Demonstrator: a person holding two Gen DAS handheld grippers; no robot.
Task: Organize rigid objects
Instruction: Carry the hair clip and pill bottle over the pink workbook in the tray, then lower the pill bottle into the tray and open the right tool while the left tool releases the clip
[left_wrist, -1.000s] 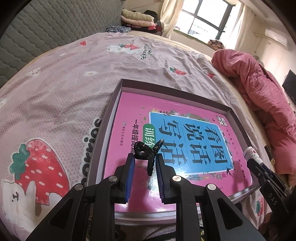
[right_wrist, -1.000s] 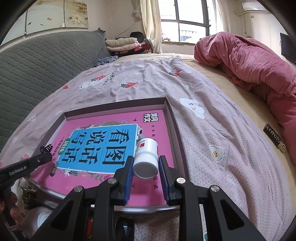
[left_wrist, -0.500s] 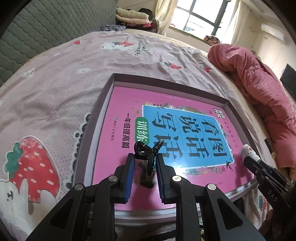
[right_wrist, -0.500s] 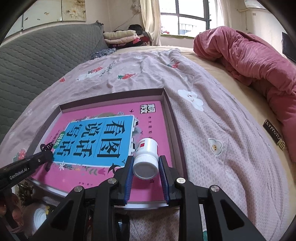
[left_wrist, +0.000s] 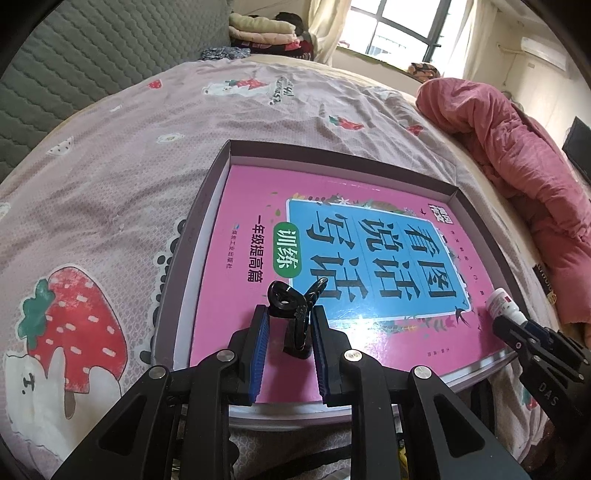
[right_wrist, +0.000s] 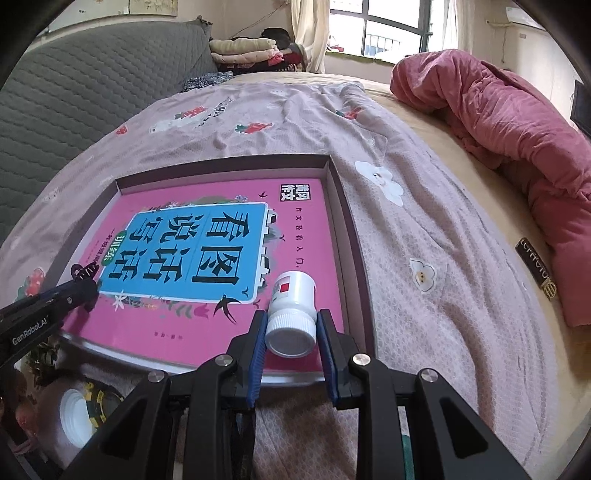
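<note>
1. Bedspread (left_wrist: 110, 177), pinkish with strawberry and flower prints, covers the bed; a shallow grey box tray (left_wrist: 192, 236) lies on it with a pink workbook (left_wrist: 258, 206) flat inside.
2. Left gripper (left_wrist: 289, 325) has its blue-padded fingers pinching a small black clip (left_wrist: 291, 302), which sticks up between the pads above the near part of the workbook cover.
3. Right gripper (right_wrist: 291, 332) clamps a white pill bottle (right_wrist: 293, 299) by its ribbed cap, the cap end facing the camera and the body with its red-marked label pointing forward over the workbook's near right corner.
4. From the left wrist view, the same bottle (left_wrist: 500, 306) shows at the tip of the right gripper (left_wrist: 508, 323), above the tray's right edge.
5. From the right wrist view, the left gripper (right_wrist: 83, 282) reaches in from the left with the clip (right_wrist: 79, 271) at its tip.
6. A rumpled red quilt (right_wrist: 517, 122) lies to the right, well apart from the tray.
7. A grey quilted headboard (right_wrist: 74, 85) stands at the left.
</note>
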